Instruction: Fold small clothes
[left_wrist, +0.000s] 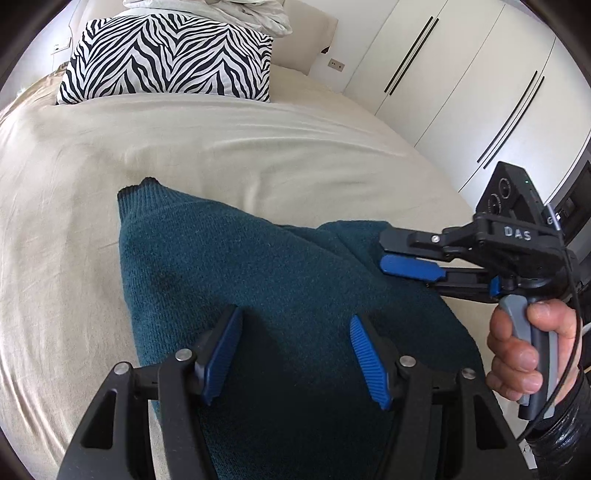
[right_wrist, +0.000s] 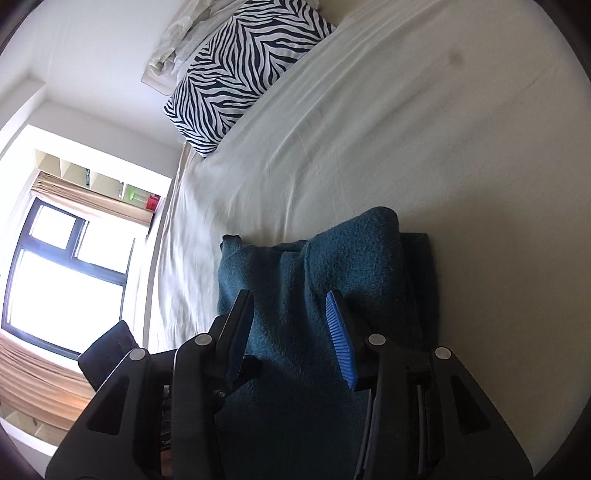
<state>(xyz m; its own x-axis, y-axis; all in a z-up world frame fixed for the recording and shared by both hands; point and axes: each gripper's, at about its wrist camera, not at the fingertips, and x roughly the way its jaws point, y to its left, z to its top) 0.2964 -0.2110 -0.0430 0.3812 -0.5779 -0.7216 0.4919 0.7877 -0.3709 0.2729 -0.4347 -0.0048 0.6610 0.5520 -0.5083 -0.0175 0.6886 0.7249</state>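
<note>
A dark teal knitted sweater (left_wrist: 236, 266) lies partly folded on the cream bed sheet (left_wrist: 184, 147); it also shows in the right wrist view (right_wrist: 332, 266) with a fold of cloth bunched up in the middle. My left gripper (left_wrist: 295, 325) is open and empty, its blue pads just above the sweater's near part. My right gripper (right_wrist: 290, 299) is open too, hovering over the sweater; in the left wrist view the right gripper (left_wrist: 384, 251) sits at the sweater's right edge, held by a hand (left_wrist: 524, 354).
A zebra-striped pillow (left_wrist: 170, 59) stands at the head of the bed, with crumpled pale bedding (left_wrist: 221, 11) behind it. White wardrobe doors (left_wrist: 461, 85) line the right side. A window (right_wrist: 62, 273) with curtains is beyond the bed's far side.
</note>
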